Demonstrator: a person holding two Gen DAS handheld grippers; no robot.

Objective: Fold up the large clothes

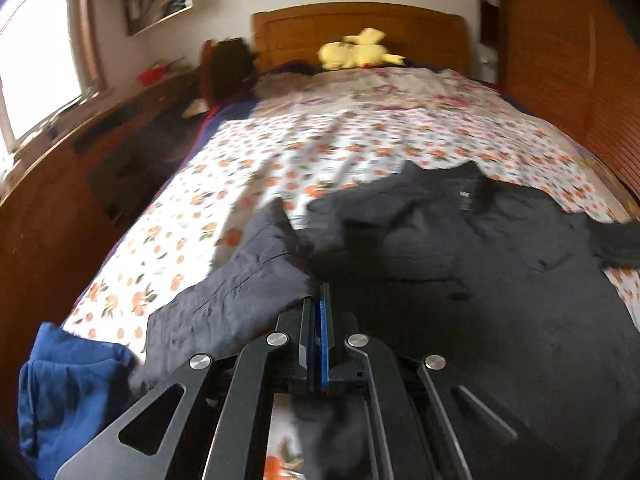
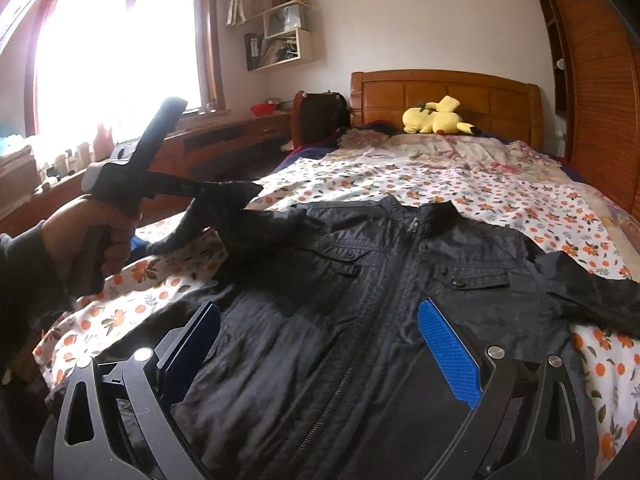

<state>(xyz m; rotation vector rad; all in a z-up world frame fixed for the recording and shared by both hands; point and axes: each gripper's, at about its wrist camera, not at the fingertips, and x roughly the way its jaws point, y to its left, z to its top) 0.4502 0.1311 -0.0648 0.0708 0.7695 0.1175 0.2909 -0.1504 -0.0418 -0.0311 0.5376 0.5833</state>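
A black zip-up jacket point(image 2: 400, 272) lies front up on the flower-print bedspread point(image 2: 460, 184), collar towards the headboard. My left gripper point(image 2: 218, 191), in a person's hand point(image 2: 92, 228), is shut on the jacket's left sleeve point(image 2: 256, 224) and holds it up off the bed. In the left wrist view the left gripper point(image 1: 320, 298) has its blue pads together with dark sleeve cloth point(image 1: 248, 280) bunched at the tips. My right gripper point(image 2: 320, 344) stands open low over the jacket's lower front, with nothing between its fingers. The other sleeve point(image 2: 592, 292) lies spread out to the right.
A blue garment point(image 1: 72, 384) sits at the bed's near left corner. A yellow plush toy point(image 2: 436, 118) lies by the wooden headboard point(image 2: 444, 88). A wooden desk point(image 2: 224, 136) runs under the window on the left, and a slatted wardrobe point(image 2: 600, 80) stands on the right.
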